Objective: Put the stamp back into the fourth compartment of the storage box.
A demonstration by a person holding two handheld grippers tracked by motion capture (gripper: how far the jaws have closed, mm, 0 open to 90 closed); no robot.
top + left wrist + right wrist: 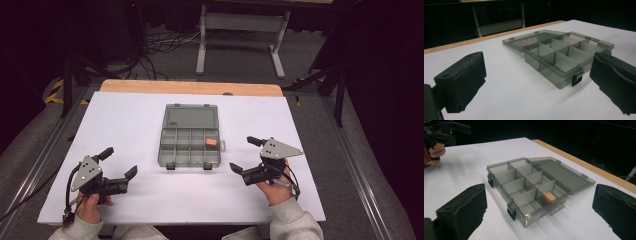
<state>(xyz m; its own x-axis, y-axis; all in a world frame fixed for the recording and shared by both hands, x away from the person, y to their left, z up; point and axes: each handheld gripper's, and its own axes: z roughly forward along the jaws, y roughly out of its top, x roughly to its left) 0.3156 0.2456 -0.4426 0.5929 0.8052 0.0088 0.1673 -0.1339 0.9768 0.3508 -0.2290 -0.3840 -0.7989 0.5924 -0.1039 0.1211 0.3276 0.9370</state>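
At the lower left of the high view the left gripper [119, 162] has its fingers spread wide and empty; at lower right the right gripper [246, 154] likewise. Between them, mid-frame, the organizer box [190, 146] lies open on the white counter [130, 125]. The right gripper view shows an orange block [548, 197] in one compartment. Beyond stands a metal frame [242, 22] in a dark room.

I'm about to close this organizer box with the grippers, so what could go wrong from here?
The box is light and sits loose on the table, so pushing its open lid may slide it. The small orange block could jump compartments. Both the left gripper and right gripper are open and apart from it.
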